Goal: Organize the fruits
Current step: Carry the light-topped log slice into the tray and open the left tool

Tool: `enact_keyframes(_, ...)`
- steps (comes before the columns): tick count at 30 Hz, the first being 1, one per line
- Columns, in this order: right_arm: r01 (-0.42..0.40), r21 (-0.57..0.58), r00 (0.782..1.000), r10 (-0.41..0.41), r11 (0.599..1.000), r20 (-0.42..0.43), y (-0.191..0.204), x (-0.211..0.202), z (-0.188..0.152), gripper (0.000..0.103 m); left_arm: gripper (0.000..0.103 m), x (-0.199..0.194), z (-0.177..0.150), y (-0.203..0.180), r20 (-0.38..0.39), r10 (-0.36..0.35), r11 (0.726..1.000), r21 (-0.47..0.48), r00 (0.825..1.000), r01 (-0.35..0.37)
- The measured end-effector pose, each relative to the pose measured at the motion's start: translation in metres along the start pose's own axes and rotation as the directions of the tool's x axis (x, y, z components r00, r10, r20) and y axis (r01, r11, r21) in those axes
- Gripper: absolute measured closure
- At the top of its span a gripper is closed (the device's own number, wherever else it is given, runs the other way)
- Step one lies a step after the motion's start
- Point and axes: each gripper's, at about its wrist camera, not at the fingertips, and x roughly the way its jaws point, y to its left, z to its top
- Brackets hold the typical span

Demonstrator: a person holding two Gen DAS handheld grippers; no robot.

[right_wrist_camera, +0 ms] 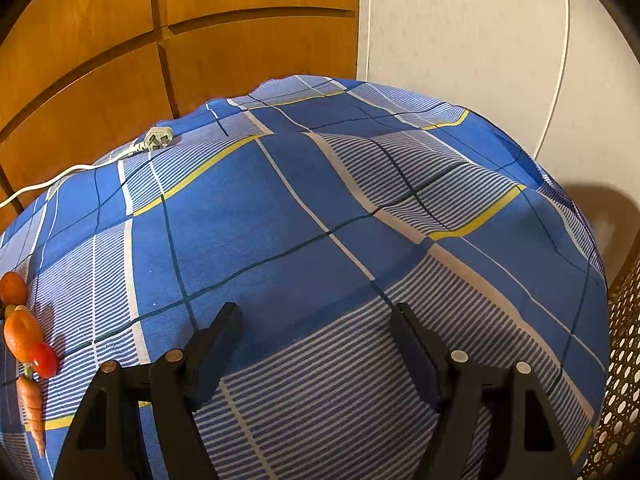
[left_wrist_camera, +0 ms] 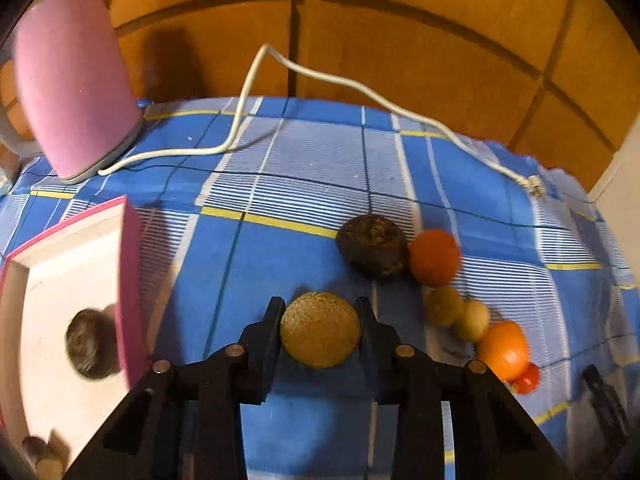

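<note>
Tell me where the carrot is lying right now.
In the right wrist view, the carrot lies on the blue checked cloth at the far left, below the small red tomato.

Rough, matt tan skin on the round fruit (left_wrist_camera: 320, 329). Matt black plastic gripper fingers (left_wrist_camera: 264, 332) with dull metal pins. Woven checked cloth (right_wrist_camera: 320, 208), soft and matt. Glossy tomato (right_wrist_camera: 43, 359). Smooth pink kettle (left_wrist_camera: 72, 80). Warm polished wood panels (left_wrist_camera: 400, 40).

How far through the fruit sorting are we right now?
Early. One dark fruit already lies in the pink box. The left gripper holds a tan round fruit. Left on the cloth: dark fruit, oranges, small green fruits. The right gripper is open, idle.
</note>
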Motion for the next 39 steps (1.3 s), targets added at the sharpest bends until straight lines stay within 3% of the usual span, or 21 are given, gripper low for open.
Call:
enact_keyframes(10, -0.001, -0.001, 1.0, 0.001, 1.0, -0.001, -0.001, 0.0, 0.0, 0.024, 0.068, -0.07, -0.026, 0.034, 0.083, 0.006, 0.994, -0.11, 0.997, 0.003)
enact_keyframes(18, -0.001, -0.002, 1.0, 0.001, 1.0, -0.001, -0.002, 0.0, 0.0, 0.024, 0.068, -0.106, -0.052, 0.075, 0.122, 0.066, 0.979, -0.202, 0.99, -0.04)
enact_keyframes(32, 0.002, -0.006, 1.0, -0.002, 1.0, -0.002, 0.0, 0.0, 0.0, 0.024, 0.068, -0.13, -0.092, 0.121, 0.122, 0.082, 0.95, -0.308, 0.989, -0.041)
enact_keyframes(39, 0.006, -0.01, 1.0, -0.006, 1.0, -0.002, 0.002, -0.001, 0.0, 0.024, 0.068, -0.129, -0.088, 0.156, 0.123, 0.128, 0.927, -0.366, 0.984, -0.075)
